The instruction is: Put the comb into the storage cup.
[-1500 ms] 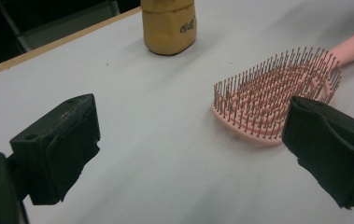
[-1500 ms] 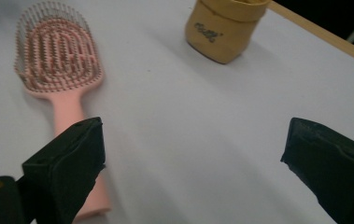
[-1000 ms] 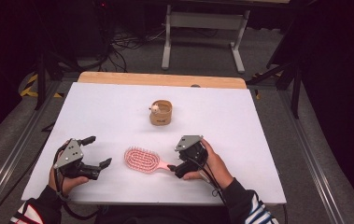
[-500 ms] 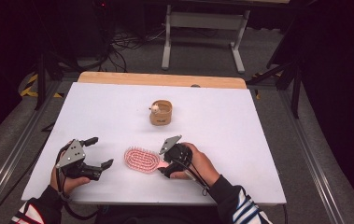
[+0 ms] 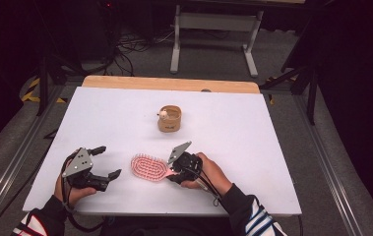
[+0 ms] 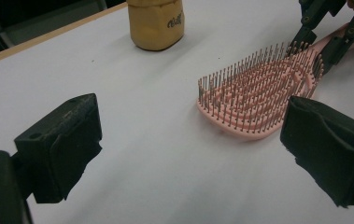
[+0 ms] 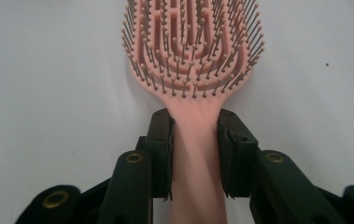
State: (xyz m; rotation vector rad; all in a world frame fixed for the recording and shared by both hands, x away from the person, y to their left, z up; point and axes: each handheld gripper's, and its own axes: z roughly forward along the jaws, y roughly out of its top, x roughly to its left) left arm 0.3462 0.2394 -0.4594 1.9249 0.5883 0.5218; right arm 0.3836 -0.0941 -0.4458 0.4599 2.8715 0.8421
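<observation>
Pink hairbrush [image 5: 149,167] lies flat on the white tabletop [image 5: 253,128], bristles up, near the front edge and well in front of the tan cup [image 5: 170,118]. Handle points away from the cup's left side, toward the person's right hand.

Right gripper [image 7: 195,140]: fingers [image 7: 161,149] closed on the handle just behind the bristle head, one pad on each side. In the right gripper view the contact looks square and the handle centred. Brush still sits on the tabletop, not lifted.

Left gripper [image 5: 106,162]: fingers wide open, holding nothing, hovering just left of the brush head. In the left gripper view the head [image 6: 258,93] sits ahead, off toward its right finger [image 6: 329,149].

My read of the step: securing the handle for a lift. To do it well:
- Keep the squeeze firm; the handle is smooth plastic and narrow, so it could twist between the pads.
- Lift straight up first. The head is the heavy end, so expect it to droop.
- Keep the left gripper clear of the bristles unless it needs to steady the head.
- Stay clear of the cup on any forward move.
</observation>
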